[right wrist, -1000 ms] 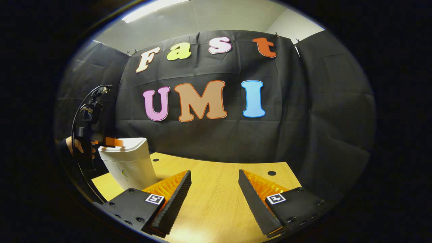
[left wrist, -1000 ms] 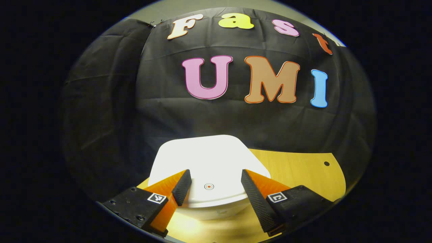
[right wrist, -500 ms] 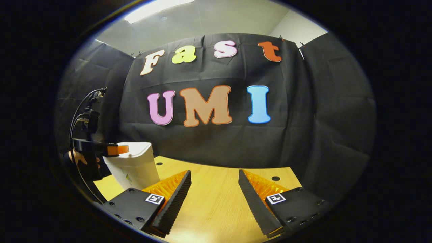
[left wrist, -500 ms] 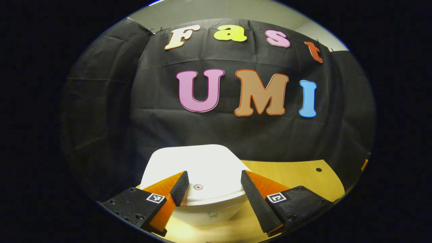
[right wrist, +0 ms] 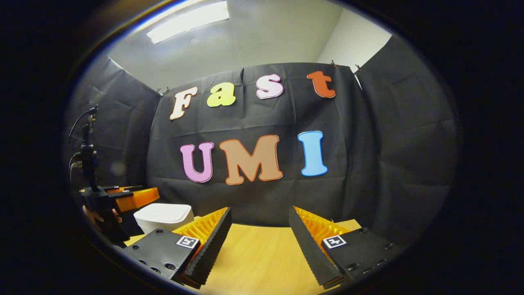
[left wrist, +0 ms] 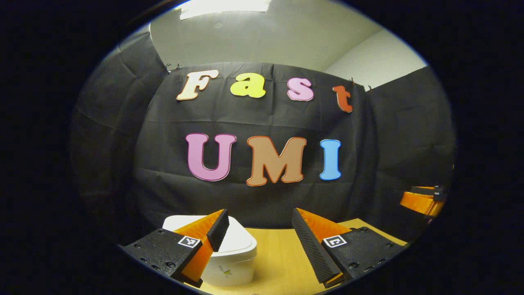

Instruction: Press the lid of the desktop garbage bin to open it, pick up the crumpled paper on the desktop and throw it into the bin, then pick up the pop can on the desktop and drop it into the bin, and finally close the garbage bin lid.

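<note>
The bin (left wrist: 229, 254) stands on the surface (right wrist: 262, 258) with its lid down; judging by that, the task looks finished. Both grippers (left wrist: 257, 237) (right wrist: 258, 237) have jaws apart, empty.

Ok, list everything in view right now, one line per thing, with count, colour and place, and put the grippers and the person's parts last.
garbage bin: one, white, lid down, on the table at its left end, beside the left gripper's left finger; also in the right gripper view.
table: one, light wood, under both grippers, reaching back to the wall.
cloth wall: black, behind and to the sides of the table.
ceiling light: one, white strip, overhead.
left gripper: one, open, raised above the table just right of the bin; seen from the side at the left in the right gripper view.
right gripper: one, open, above bare table.
hand: one, holding the left gripper.
</note>
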`<action>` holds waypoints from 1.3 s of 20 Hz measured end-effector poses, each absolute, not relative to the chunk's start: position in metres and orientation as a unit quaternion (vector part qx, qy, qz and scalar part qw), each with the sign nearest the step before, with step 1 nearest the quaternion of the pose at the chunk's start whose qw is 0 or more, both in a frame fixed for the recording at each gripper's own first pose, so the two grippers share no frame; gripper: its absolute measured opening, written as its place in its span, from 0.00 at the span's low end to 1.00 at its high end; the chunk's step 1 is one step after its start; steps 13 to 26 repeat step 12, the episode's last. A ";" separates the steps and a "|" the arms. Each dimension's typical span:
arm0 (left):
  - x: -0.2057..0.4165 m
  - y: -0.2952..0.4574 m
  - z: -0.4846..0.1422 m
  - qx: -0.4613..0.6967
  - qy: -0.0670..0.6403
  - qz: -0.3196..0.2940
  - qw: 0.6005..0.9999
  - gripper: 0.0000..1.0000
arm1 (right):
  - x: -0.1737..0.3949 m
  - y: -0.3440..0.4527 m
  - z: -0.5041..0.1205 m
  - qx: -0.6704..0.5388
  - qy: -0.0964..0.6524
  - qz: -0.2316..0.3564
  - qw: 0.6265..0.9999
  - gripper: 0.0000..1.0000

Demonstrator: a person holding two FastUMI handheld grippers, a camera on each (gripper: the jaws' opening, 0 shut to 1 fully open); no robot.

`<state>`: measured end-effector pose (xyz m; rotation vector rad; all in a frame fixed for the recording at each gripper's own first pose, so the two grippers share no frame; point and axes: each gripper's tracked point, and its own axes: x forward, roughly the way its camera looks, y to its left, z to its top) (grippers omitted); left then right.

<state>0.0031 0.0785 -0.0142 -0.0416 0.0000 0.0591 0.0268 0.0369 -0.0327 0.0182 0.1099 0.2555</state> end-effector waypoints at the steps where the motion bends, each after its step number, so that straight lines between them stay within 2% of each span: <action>1: 0.002 0.070 -0.016 -0.024 0.005 0.021 0.999 0.93 | 0.026 0.036 -0.033 0.012 0.055 0.123 0.991 0.94; 8: 0.012 0.049 -0.014 -0.043 0.015 -0.014 0.999 0.93 | 0.019 0.032 -0.037 -0.003 0.058 0.105 0.993 0.94; 26: 0.012 0.053 -0.008 -0.038 0.008 -0.014 0.999 0.93 | 0.020 0.033 -0.036 -0.007 0.058 0.103 0.993 0.94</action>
